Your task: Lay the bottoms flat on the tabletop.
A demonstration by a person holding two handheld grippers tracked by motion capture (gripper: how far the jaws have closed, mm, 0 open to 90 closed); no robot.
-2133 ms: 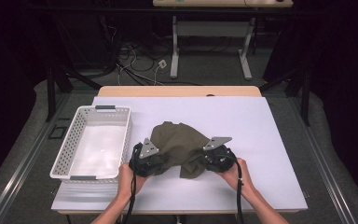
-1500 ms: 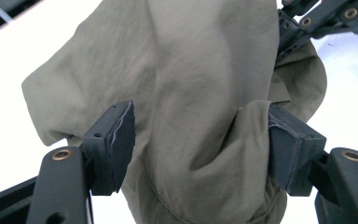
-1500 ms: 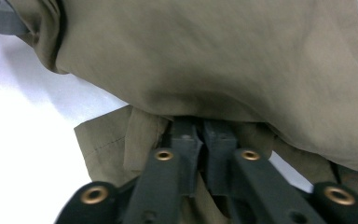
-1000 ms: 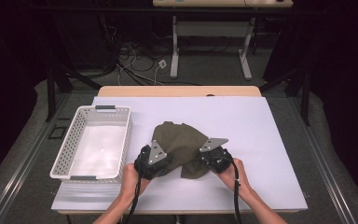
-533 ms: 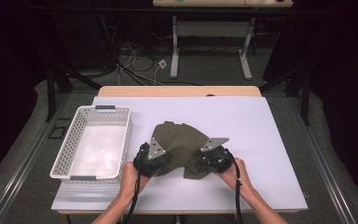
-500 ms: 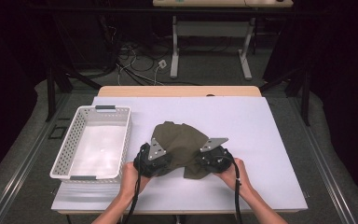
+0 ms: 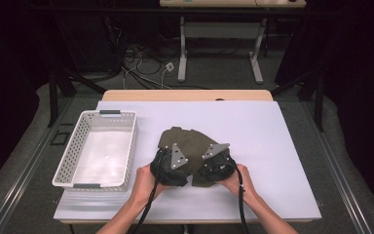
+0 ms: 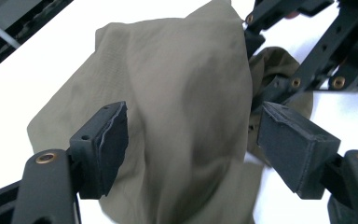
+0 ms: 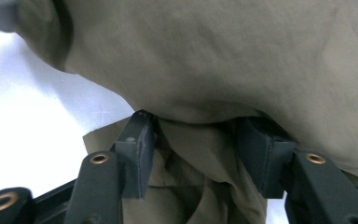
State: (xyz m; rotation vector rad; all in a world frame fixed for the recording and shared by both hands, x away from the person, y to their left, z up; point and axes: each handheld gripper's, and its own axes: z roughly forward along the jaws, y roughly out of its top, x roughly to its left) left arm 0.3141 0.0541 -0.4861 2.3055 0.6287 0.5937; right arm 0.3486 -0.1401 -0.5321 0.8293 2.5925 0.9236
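Lying between both grippers' parted jaws: olive cloth (image 7: 187, 146) | jaws just opening, unpressed

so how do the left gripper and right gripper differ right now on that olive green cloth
The left gripper stands wide open, its jaws having just opened, with the olive green cloth loose between them. The right gripper is narrower, also just opening, its jaws tucked under a fold that drapes over them. Both sit at the cloth's near edge.
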